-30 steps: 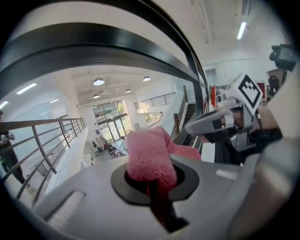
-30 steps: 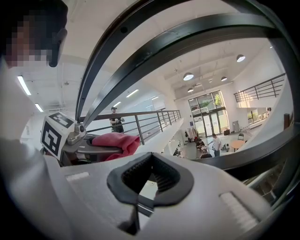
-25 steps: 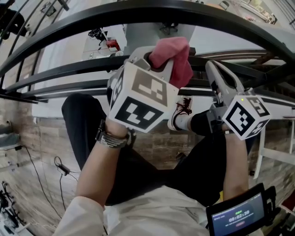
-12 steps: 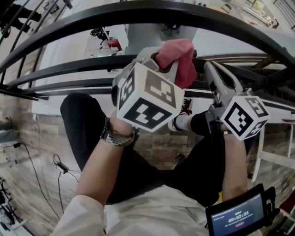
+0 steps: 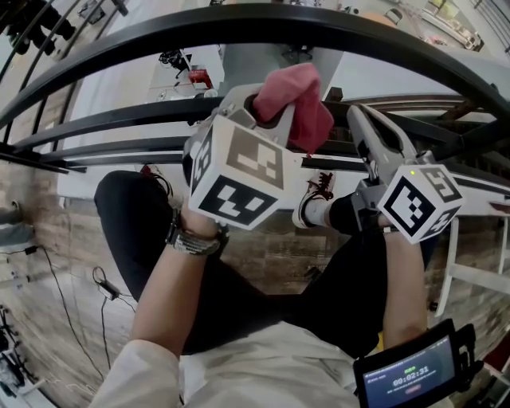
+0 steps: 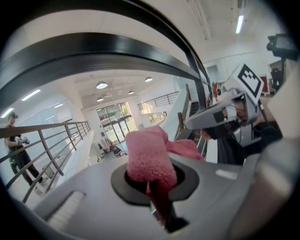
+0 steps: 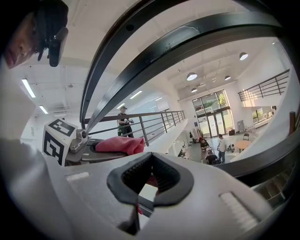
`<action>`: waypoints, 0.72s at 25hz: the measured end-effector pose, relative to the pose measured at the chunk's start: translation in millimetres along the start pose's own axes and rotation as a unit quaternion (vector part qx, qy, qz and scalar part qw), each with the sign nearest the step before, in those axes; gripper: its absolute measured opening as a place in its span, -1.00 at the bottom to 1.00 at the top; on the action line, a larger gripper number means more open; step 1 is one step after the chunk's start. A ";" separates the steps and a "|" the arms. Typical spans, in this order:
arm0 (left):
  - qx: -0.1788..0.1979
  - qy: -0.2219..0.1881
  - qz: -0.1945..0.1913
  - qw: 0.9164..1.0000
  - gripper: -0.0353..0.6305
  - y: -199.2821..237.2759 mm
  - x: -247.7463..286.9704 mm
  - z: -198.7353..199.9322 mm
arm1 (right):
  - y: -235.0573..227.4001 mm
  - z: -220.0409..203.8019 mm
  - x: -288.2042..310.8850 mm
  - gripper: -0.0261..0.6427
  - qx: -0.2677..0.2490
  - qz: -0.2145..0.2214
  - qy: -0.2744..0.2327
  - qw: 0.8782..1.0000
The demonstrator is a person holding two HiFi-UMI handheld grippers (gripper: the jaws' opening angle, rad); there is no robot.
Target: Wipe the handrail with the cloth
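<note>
The left gripper [image 6: 154,180] pinches the pink cloth [image 5: 296,100], with the black handrail [image 5: 199,28] at 12 o'clock of it. The right gripper [image 7: 149,177], at 3 o'clock of the cloth, is pressed together, empty. Contact is unclear, so the wiping likely remains to do.

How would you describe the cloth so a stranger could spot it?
Start at the thick black handrail arching across the top. Just under it, the left gripper pinches a bunched cloth. It is the only soft, fuzzy pink thing among hard black bars.
</note>
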State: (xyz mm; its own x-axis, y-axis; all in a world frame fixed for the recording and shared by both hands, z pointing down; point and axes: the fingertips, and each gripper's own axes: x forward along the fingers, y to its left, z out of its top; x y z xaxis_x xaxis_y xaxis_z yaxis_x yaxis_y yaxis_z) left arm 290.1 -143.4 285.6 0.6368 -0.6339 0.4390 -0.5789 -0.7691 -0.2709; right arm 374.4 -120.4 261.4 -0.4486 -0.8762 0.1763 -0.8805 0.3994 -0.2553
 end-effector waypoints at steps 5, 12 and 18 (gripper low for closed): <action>-0.006 0.002 0.008 1.000 -0.81 8.3 -6.2 -5.5 | 2.6 0.1 2.3 -0.92 0.000 0.004 0.001 1.000; -0.004 -0.003 0.027 1.000 -0.81 17.3 -15.9 -8.5 | 10.9 1.4 5.8 -0.92 -0.004 0.019 0.003 1.000; -0.011 -0.005 0.042 0.999 -0.81 28.4 -23.7 -14.2 | 18.8 0.3 13.4 -0.91 -0.008 0.029 0.010 0.999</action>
State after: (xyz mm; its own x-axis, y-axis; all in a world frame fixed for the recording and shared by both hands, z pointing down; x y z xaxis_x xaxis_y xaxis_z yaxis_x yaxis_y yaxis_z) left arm 251.4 -149.1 279.6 0.5898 -0.6971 0.4076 -0.6413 -0.7111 -0.2883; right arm 351.9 -124.7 258.6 -0.5019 -0.8460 0.1797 -0.8550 0.4539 -0.2510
